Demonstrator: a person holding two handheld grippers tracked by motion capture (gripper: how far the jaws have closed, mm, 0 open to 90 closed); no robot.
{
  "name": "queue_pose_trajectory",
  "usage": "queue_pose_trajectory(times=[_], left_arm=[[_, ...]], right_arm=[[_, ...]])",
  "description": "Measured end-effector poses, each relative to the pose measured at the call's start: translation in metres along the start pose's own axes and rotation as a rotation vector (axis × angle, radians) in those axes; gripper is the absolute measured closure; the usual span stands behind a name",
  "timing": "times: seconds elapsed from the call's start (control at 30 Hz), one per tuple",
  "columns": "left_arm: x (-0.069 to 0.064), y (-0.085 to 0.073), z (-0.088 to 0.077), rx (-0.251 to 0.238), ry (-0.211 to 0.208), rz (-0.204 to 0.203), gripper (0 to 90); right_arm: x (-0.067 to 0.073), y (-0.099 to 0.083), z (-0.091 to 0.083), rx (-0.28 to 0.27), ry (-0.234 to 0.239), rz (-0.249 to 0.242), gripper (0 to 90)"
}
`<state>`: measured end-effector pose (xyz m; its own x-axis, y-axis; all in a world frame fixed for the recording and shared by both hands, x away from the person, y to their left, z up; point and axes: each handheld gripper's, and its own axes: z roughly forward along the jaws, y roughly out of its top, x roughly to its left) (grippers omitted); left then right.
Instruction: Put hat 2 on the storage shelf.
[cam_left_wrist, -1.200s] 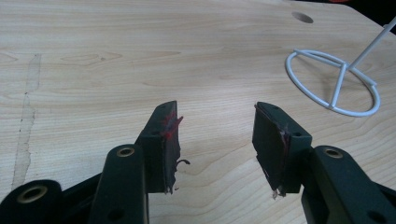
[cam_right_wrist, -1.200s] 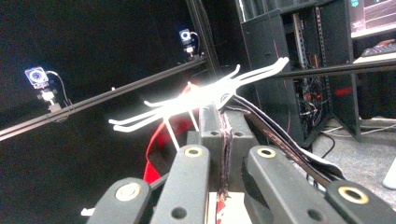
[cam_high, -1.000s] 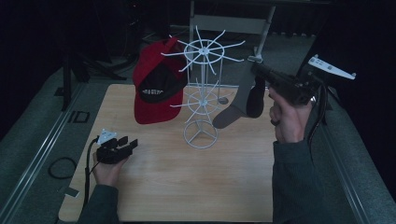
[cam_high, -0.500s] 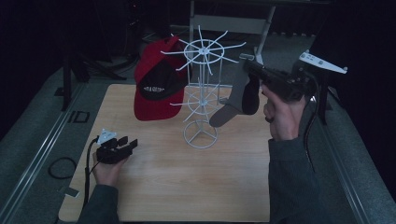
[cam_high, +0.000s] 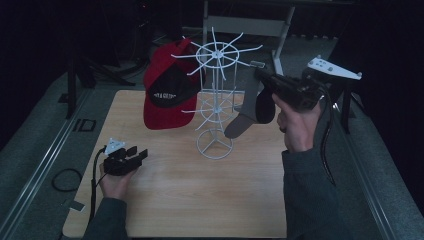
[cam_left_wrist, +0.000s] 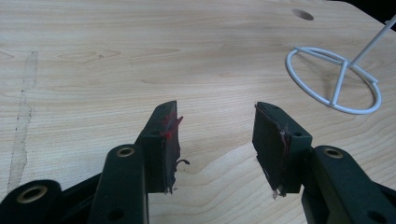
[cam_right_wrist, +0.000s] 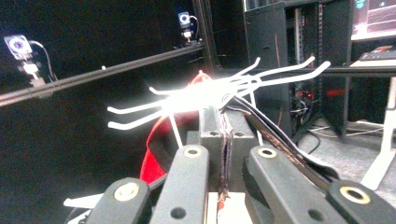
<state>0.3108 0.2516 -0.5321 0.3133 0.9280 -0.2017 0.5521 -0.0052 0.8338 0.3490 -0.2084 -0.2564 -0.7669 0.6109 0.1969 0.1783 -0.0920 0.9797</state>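
One cap hung | right hand-held gripper clenched on grey cap | step: approaching rack | next: hook onto free prong | left hand-held gripper released

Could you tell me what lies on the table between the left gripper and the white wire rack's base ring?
Nothing: in the left gripper view, only bare wooden table stretches from the open left gripper to the rack's base ring.

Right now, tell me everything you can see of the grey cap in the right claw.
The grey cap is a dark grey baseball cap that looks like fabric, with a lighter grey curved brim pointing down toward the table. It hangs in the air beside the white wire rack, near its upper prongs, clear of the tabletop. The right claw is shut on its upper edge. Whether it touches a prong cannot be told.
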Motion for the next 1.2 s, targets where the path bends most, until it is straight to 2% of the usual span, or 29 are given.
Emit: queue_pose_trajectory(times=[0.13, 0.27, 0.4, 0.6, 0.73, 0.83, 0.9, 1.03, 1.2], left_arm=[[0.0, 0.0, 0.0, 0.0, -0.001, 0.001, 51.4], [0.0, 0.0, 0.0, 0.001, 0.0, 0.002, 51.4], [0.0, 0.0, 0.0, -0.001, -0.001, 0.001, 51.4], [0.0, 0.0, 0.0, 0.0, -0.001, 0.0, 51.4], [0.0, 0.0, 0.0, 0.002, -0.002, 0.0, 51.4], [0.0, 0.0, 0.0, -0.001, -0.002, -0.001, 51.4], [0.001, 0.0, 0.0, -0.002, -0.002, -0.004, 51.3], [0.0, 0.0, 0.0, 0.0, -0.005, -0.002, 51.4], [0.0, -0.001, 0.001, 0.0, -0.004, -0.004, 51.4]], right_arm=[[0.003, 0.0, 0.001, 0.005, -0.022, -0.026, 88.6], [0.009, 0.001, 0.003, 0.02, -0.065, -0.073, 88.6], [0.01, 0.0, 0.007, 0.042, -0.094, -0.085, 89.0], [0.007, -0.002, 0.01, 0.051, -0.098, -0.07, 89.2], [0.006, -0.004, 0.014, 0.079, -0.102, -0.065, 89.1], [0.004, -0.007, 0.016, 0.076, -0.099, -0.052, 88.6], [0.002, -0.007, 0.016, 0.072, -0.093, -0.044, 84.6], [0.001, -0.008, 0.013, 0.067, -0.113, -0.041, 76.9], [-0.004, -0.01, 0.008, 0.051, -0.103, -0.003, 67.1]])
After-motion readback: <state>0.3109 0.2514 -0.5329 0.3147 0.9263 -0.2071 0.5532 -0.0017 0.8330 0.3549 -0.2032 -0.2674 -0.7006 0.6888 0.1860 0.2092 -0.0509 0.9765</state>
